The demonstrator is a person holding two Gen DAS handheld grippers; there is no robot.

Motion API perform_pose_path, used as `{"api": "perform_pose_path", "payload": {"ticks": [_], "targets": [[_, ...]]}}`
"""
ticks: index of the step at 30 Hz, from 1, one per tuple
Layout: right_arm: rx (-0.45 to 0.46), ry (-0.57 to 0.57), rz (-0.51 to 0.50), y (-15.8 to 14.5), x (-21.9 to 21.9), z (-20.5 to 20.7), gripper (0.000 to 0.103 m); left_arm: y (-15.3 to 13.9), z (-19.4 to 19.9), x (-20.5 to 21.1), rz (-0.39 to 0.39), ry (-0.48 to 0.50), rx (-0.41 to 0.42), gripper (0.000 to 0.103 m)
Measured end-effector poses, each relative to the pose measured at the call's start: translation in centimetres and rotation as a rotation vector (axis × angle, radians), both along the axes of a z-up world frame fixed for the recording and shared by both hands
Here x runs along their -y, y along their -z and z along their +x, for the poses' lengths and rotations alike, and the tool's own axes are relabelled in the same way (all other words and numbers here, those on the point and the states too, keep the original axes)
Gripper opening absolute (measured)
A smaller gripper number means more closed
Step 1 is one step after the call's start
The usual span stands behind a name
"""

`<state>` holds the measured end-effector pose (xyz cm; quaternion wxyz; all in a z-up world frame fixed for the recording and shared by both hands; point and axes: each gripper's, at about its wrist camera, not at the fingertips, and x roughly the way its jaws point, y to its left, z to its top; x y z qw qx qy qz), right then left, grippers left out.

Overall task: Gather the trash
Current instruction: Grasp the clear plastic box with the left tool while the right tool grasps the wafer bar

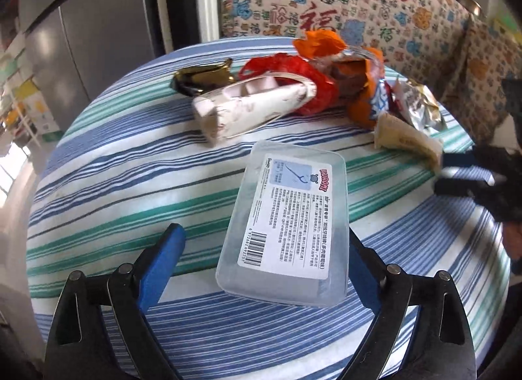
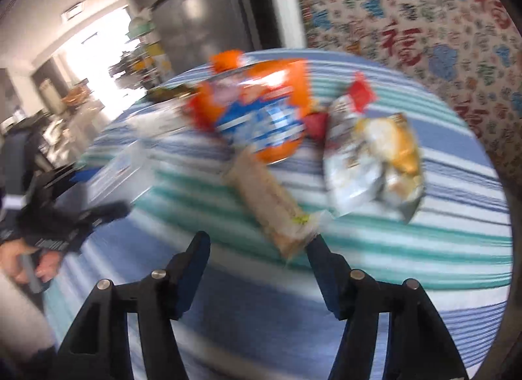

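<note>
Trash: clear labelled plastic box [image 1: 283,229] between wide left tool [image 1: 266,251]; right tool [image 2: 257,249] wide

Left gripper [image 1: 266,251] has its jaws spread wide, blue pads [image 1: 161,264] facing each other, angled down low. Right gripper [image 2: 257,249] is spread wide too, and its view is pretty blurry. A bare hand [image 2: 31,264] grips the left handle at the near left.
</note>
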<state>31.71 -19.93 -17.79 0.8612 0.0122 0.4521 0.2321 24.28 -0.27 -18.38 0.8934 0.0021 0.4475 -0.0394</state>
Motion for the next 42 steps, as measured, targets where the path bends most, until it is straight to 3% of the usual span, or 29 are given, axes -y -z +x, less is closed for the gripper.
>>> {"api": "perform_pose_path", "payload": {"ticks": [2, 4, 7, 18, 37, 42], "targets": [[0.006, -0.027, -0.017, -0.2, -1.0, -1.2, 0.063, 0.0, 0.0, -0.3, -0.002, 0.0, 0.0, 0.094], [0.028, 0.024, -0.093, 0.0, -1.6, -1.9, 0.072, 0.2, 0.0, -0.1, 0.023, 0.013, -0.007, 0.096], [0.08, 0.062, -0.213, 1.0, -2.5, -2.1, 0.078, 0.5, 0.1, 0.6, 0.045, 0.035, -0.02, 0.103], [0.076, 0.103, -0.204, 1.6, -2.6, 1.2, 0.101, 0.5, 1.3, 0.0, 0.038, 0.007, -0.023, 0.103], [0.08, 0.111, -0.207, 1.5, -2.6, 0.9, 0.103, 0.6, 1.4, 0.1, 0.043, -0.004, -0.024, 0.102], [0.038, 0.084, -0.207, 1.2, -2.6, 0.8, 0.102, 0.6, 1.3, 0.0, 0.045, -0.003, -0.024, 0.102]]}}
